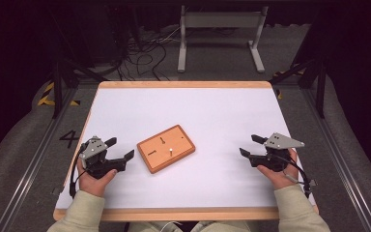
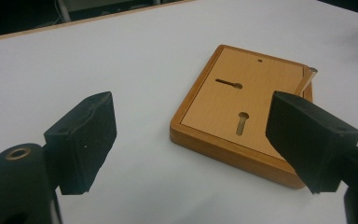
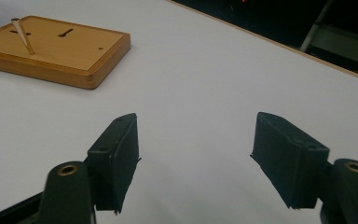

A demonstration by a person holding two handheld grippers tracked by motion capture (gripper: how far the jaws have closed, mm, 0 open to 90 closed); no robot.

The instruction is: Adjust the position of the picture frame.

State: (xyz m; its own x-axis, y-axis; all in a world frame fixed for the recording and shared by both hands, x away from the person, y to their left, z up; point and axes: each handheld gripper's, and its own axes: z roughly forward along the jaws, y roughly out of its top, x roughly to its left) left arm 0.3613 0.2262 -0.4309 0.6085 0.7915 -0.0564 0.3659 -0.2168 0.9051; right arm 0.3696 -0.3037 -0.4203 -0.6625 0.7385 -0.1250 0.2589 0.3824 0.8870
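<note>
In the high view, a wooden board [image 1: 166, 148] lies flat near the middle of the white table [image 1: 212, 111], between the two grippers and apart from both. It is a rectangle turned askew: its long axis runs from the near left to the far right, so one short end points toward the far right corner of the table. Two dark keyhole slots are cut in its top, and a small peg [image 1: 171, 151] stands up from it on the near right part. The left gripper [image 1: 118, 149] is held at the left of the table with its jaws spread and nothing between them, pointing right toward the board. The right gripper [image 1: 249, 145] is held at the right side, its jaws also apart and empty, pointing left toward the board.

In the left gripper view, the board [image 2: 233, 112] lies beyond the spread jaws, partly behind the right-hand jaw. One slot [image 2: 229, 83] lies across the board and the other slot [image 2: 242, 122] runs along it. The peg [image 2: 306, 83] shows at the far edge, leaning in this view.

In the right gripper view, the board [image 3: 56, 46] lies at the far left, well away from the open, empty jaws. The thin peg [image 3: 23, 35] rises from its top with a pale head.
</note>
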